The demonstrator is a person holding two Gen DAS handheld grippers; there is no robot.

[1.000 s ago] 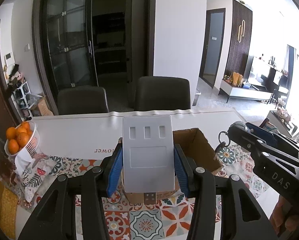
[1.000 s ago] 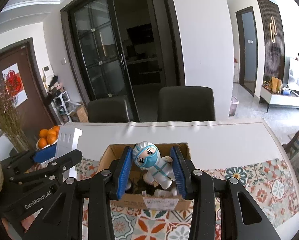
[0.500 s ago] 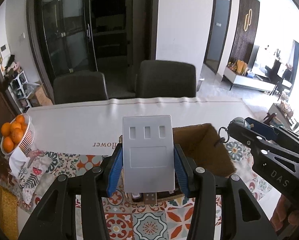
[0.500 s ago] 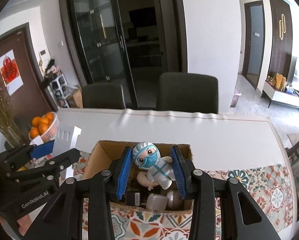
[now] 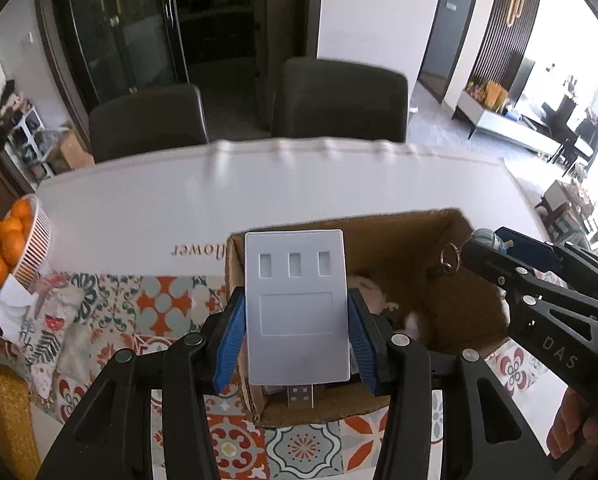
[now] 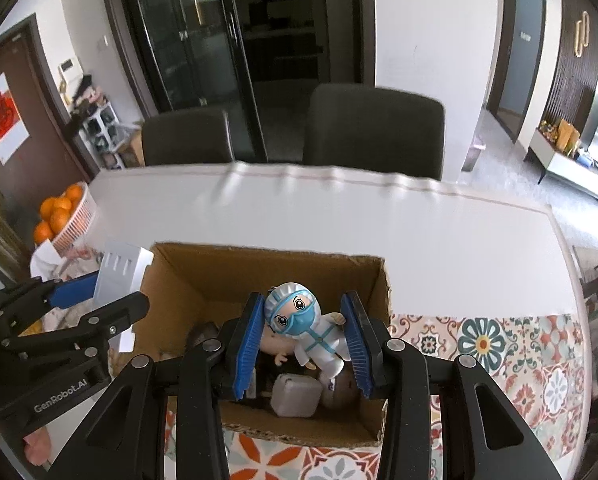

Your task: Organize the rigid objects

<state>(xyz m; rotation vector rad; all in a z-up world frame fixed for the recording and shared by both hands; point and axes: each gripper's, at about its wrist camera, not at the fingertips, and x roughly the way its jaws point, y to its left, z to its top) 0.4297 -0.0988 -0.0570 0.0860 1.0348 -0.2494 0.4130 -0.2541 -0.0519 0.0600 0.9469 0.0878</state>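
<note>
Two grippers, two objects, one cardboard box [image 6: 171, 276] on the table.

Left gripper [image 5: 295, 336] clamped on a white USB hub [image 5: 295, 308] above the box's left end; right gripper [image 6: 305, 340] clamped on a masked figurine [image 6: 303, 328] over the box interior, holding several small items including a pale cube [image 6: 295, 394].
</note>
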